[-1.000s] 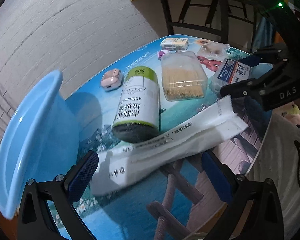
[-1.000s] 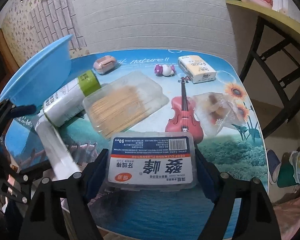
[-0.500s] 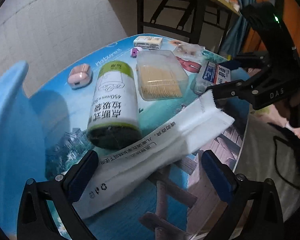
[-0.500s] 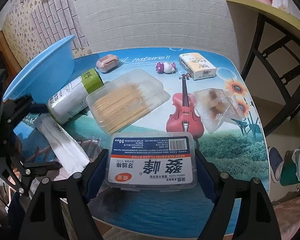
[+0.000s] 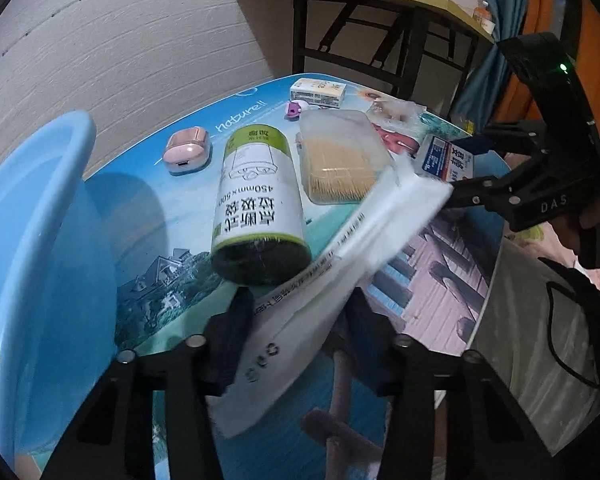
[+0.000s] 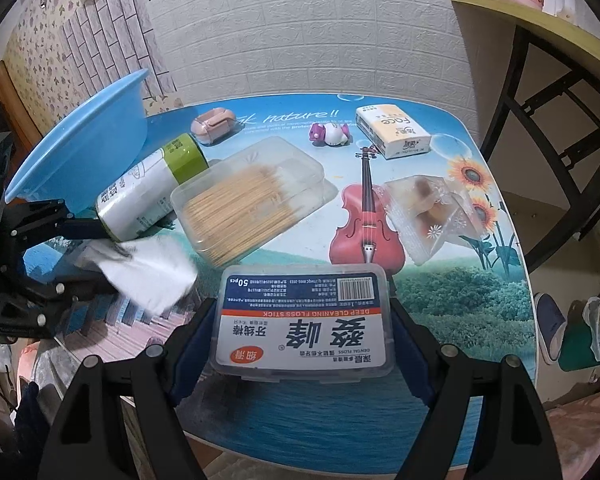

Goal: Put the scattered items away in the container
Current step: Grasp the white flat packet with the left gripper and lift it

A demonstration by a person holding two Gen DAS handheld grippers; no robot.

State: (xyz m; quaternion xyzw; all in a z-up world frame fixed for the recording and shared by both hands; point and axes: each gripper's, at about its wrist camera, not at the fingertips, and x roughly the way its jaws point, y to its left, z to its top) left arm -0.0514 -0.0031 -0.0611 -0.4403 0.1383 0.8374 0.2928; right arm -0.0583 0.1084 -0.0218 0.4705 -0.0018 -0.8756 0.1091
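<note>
Left gripper [image 5: 296,332] fingers pinched on near end of white packet [image 5: 340,264]; packet angled up off table [image 5: 440,288], far end blurred, over front edge of garbage-bag roll [image 5: 258,204]. Blue basin [image 5: 32,240] tilted at left, just beside roll. Right gripper [image 6: 302,332] fingers spread either side of dental floss box [image 6: 302,320], flat near front table edge; contact with pads unclear. Cotton swab box [image 6: 248,204], pink case [image 6: 213,125], tissue pack [image 6: 392,130], small toy [image 6: 327,135], clear snack bag [image 6: 428,216] scattered on table.
</note>
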